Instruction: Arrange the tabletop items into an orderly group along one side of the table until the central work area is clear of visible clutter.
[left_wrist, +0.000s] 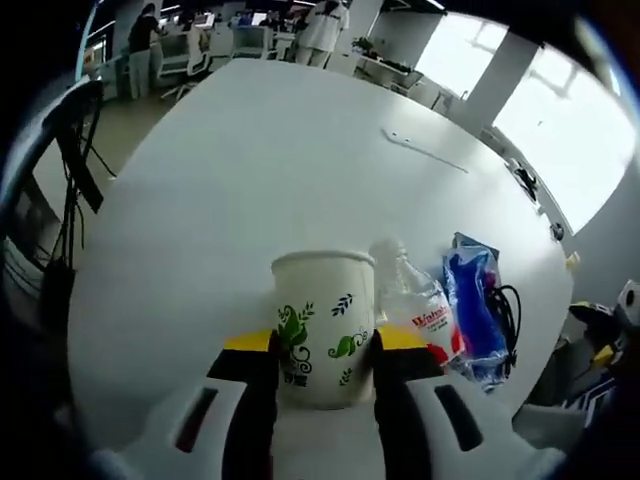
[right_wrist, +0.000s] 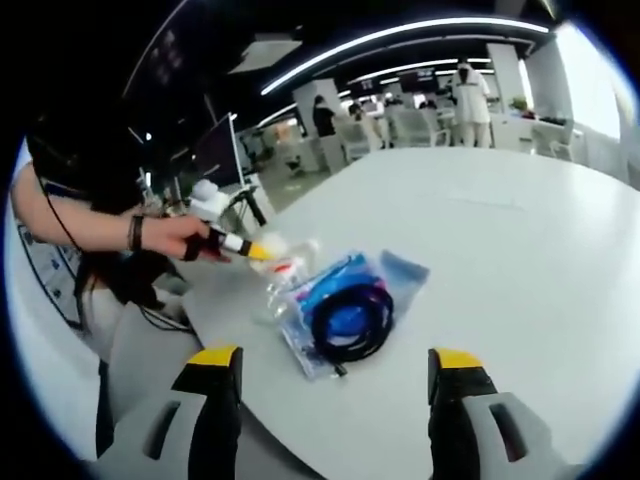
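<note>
A white paper cup (left_wrist: 323, 330) with a green leaf print stands between my left gripper's (left_wrist: 325, 342) yellow-tipped jaws, which press on both of its sides. Just right of it a clear plastic bottle (left_wrist: 415, 305) with a red label lies on the white table (left_wrist: 260, 170). Beyond that lies a blue plastic bag (left_wrist: 472, 300) holding a black cable. In the right gripper view the same bag (right_wrist: 345, 310) with the coiled cable lies ahead of my right gripper (right_wrist: 335, 365), which is open and holds nothing. A person's hand holds the left gripper (right_wrist: 235, 245) beside the bottle (right_wrist: 290, 265).
A thin white strip (left_wrist: 425, 150) lies far off on the table. The table's near edge (right_wrist: 230, 340) runs close to the bag. Chairs, desks and standing people (left_wrist: 320, 25) are in the office beyond. Black cables (left_wrist: 75, 180) hang off to the left.
</note>
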